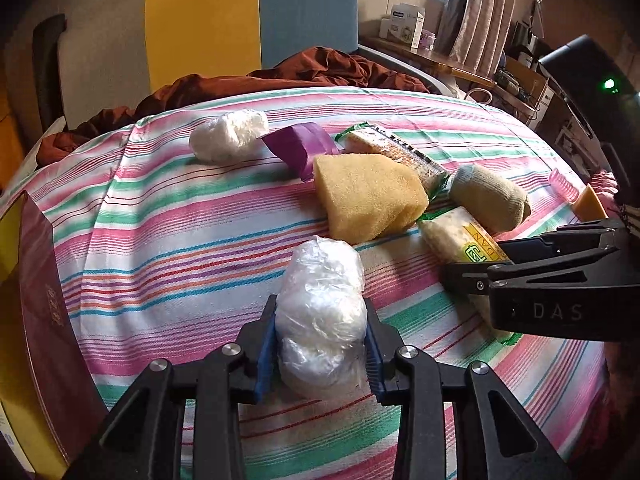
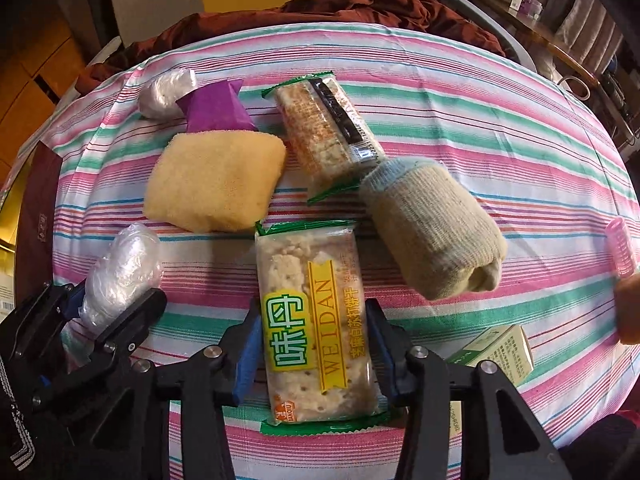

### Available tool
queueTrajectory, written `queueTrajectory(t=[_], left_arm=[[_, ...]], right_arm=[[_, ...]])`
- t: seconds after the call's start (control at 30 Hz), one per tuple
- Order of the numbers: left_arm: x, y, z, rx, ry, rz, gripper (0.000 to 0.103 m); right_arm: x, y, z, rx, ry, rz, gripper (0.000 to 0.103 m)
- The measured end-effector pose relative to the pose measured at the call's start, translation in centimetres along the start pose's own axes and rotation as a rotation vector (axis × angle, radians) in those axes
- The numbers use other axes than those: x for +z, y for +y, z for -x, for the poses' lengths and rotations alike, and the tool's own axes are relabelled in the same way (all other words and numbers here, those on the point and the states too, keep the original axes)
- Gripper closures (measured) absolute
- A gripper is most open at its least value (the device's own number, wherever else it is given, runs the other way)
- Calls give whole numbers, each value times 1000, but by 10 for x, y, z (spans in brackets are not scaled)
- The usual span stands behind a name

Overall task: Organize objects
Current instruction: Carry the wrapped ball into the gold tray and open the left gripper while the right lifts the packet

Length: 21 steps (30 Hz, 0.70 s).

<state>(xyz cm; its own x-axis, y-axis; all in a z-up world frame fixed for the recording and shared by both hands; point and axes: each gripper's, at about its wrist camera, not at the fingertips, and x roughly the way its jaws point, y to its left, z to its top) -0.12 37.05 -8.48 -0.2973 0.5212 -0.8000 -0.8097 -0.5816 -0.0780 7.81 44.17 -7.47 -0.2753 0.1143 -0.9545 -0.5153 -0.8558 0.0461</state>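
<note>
The left tool [image 1: 320,354] is clamped on a plastic wad [image 1: 322,316], its blue pads [image 1: 265,364] pressing both sides, low over the striped sheet [image 1: 160,208] of a bed. The right tool [image 2: 312,354] straddles a cracker pack [image 2: 314,328] lying flat on the sheet; its pads [image 2: 246,358] stand at the pack's long edges, and whether they press it I cannot tell. The left view alone shows a dark red box [image 1: 44,320] at the sheet's near left edge, a yellow and blue headboard [image 1: 252,20], a window and curtain [image 1: 480,4], and the right tool from the side, over the pack. The right view alone shows the pack's printed face, a small carton [image 2: 500,350] just right of the tool, and the whole rolled sock [image 2: 432,228]. Both show a pink ribbed item [image 2: 622,252] at the far right edge and a brown blanket [image 2: 360,8] bunched beyond the sheet. Counted: two cracker packs, the second pack [image 2: 328,132] lying farther back between sponge and sock; two plastic wads, the far wad [image 2: 166,92] touching a purple packet [image 2: 216,106]; one yellow sponge [image 2: 216,180]; one sock; one purple packet; one carton; one pink item.
</note>
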Motion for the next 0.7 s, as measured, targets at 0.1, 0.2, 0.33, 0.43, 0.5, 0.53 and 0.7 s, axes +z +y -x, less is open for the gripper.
queueTrajectory(t=[0.1, 0.2, 0.33, 0.43, 0.5, 0.53, 0.7], left_arm=[[-3, -4, 1, 23, -15, -18, 66], [-7, -6, 2, 41, -33, -31, 66], [-8, -7, 3, 45, -35, -31, 66], [-10, -7, 5, 45, -35, -39, 66], [-11, -8, 6, 48, -37, -39, 66], [-12, -8, 6, 50, -38, -37, 66], [-18, -11, 12, 53, -38, -29, 66]], right_arm=[[-1, 1, 0, -5, -1, 11, 55], [-3, 1, 1, -12, -2, 20, 55], [-4, 7, 0, -27, -6, 36, 55], [-6, 13, 0, -33, -9, 44, 55], [-6, 16, 0, -38, -13, 55, 55], [-7, 17, -1, -37, -15, 61, 55], [-8, 23, -1, -33, -18, 72, 55]])
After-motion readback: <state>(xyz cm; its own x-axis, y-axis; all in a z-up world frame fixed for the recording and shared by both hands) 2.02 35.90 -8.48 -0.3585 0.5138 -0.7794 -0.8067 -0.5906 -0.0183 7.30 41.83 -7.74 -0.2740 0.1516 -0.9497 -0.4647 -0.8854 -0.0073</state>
